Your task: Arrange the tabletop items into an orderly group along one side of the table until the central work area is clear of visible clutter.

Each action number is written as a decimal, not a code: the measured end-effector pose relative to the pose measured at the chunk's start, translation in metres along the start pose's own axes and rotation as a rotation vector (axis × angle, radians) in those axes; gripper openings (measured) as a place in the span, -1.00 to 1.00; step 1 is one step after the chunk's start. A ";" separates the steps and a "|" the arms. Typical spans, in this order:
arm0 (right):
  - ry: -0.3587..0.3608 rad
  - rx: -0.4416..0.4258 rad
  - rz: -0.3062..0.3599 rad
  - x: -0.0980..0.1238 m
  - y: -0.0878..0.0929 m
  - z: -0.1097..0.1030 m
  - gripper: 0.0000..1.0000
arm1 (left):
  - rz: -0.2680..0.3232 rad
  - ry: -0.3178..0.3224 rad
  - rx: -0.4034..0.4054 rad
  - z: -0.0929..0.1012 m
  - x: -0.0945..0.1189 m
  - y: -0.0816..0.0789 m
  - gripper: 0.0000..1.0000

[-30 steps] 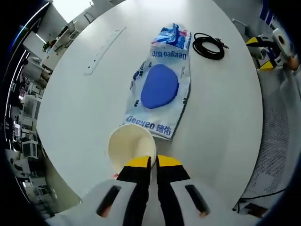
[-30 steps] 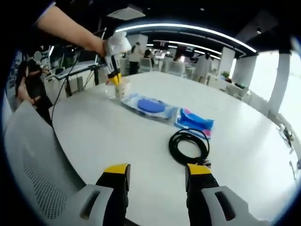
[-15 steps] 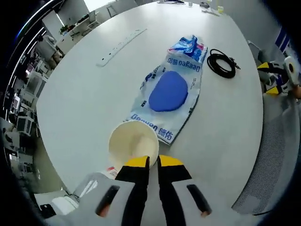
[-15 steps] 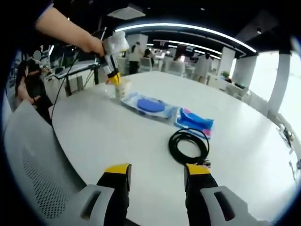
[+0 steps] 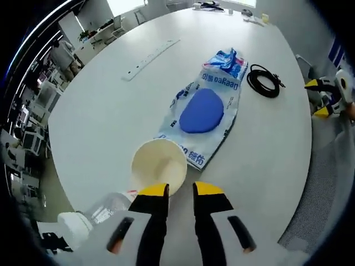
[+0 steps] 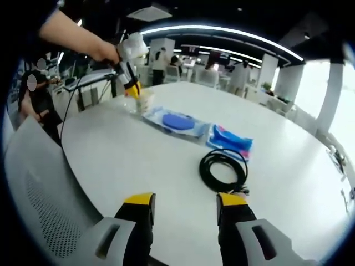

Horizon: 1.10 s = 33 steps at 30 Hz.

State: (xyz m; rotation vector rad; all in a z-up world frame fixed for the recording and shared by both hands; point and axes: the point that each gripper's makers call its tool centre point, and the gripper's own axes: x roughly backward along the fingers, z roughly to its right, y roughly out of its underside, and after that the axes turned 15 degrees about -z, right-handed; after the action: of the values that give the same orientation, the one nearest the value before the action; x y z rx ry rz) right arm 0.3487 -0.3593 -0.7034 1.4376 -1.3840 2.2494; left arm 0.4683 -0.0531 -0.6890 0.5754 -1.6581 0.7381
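Observation:
A cream paper cup (image 5: pixel 159 166) stands upright on the white round table (image 5: pixel 100 122), right in front of my left gripper (image 5: pixel 181 191), whose jaws are open with a gap and hold nothing. Beyond it lie a blue-and-white plastic bag (image 5: pixel 202 111), a blue packet (image 5: pixel 224 58) and a black cable coil (image 5: pixel 263 80). My right gripper (image 6: pixel 186 202) hovers open at the table's near edge, short of the cable coil (image 6: pixel 224 169). Further off, the bag (image 6: pixel 177 122), packet (image 6: pixel 230 141), cup (image 6: pixel 144 102) and left gripper (image 6: pixel 131 86) line up.
A clear plastic bottle (image 5: pixel 105 210) with a white cap lies beside the cup at the table edge. A white power strip (image 5: pixel 150 58) lies on the far side. A grey mesh chair (image 6: pixel 50 194) stands by my right gripper. People and desks fill the background.
My left jaws, shut on the cup's rim before, have parted and let it go. The left view pulled back, bringing the bottle into sight. My right gripper stayed put.

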 end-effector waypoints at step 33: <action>0.005 0.005 -0.009 0.000 0.001 -0.001 -0.08 | 0.392 -0.066 0.150 0.016 0.060 0.005 -0.28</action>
State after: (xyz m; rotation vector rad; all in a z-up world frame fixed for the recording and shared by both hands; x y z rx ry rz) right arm 0.3476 -0.3591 -0.7044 1.4361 -1.3686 2.2508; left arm 0.4423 -0.0605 -0.6333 0.3838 -1.8099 1.1456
